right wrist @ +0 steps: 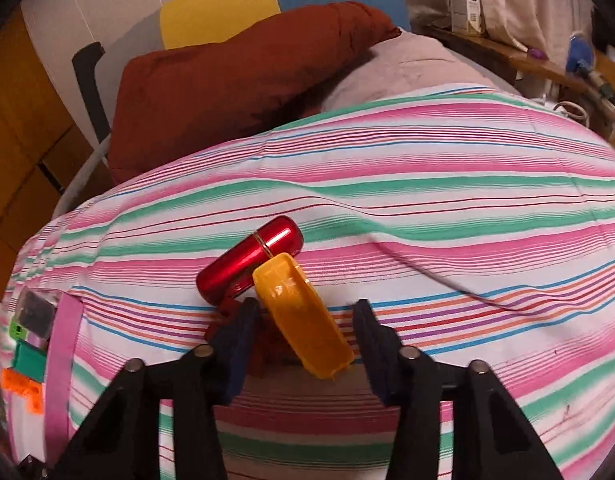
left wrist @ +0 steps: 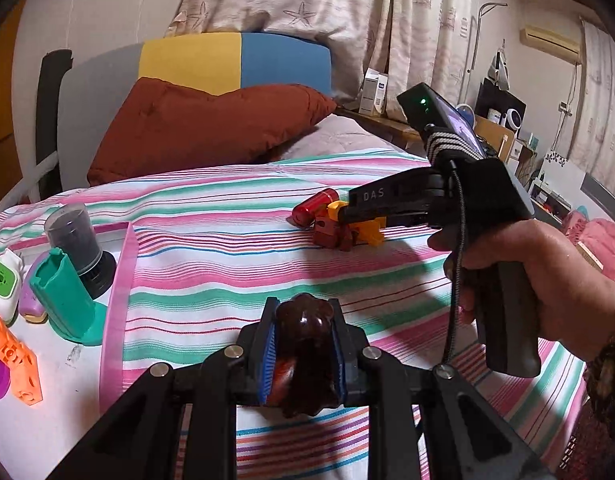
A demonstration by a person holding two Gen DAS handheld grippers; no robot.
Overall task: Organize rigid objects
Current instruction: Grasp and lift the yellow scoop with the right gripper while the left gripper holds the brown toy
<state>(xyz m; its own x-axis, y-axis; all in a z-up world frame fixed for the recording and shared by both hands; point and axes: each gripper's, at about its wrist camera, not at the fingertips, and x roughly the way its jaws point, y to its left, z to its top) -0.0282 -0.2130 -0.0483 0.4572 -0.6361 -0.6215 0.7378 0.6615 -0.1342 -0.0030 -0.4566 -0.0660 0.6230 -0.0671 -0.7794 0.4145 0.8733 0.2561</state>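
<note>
- The tray (left wrist: 115, 280) is sitting at the bed's (left wrist: 267, 208) left edge, collecting sorted pieces.
- My right gripper (right wrist: 303, 320) is straddling the yellow piece (right wrist: 303, 320) mid-bed beside the red capsule (right wrist: 247, 260), fingers open, not yet pressing.
- My left gripper (left wrist: 305, 344) is clamping tight on the brown figure (left wrist: 305, 332), probably tray-bound.

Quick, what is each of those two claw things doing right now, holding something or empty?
Left gripper: shut on a dark brown glossy piece.
Right gripper: jaws open around a yellow piece, not pressing on it.
</note>
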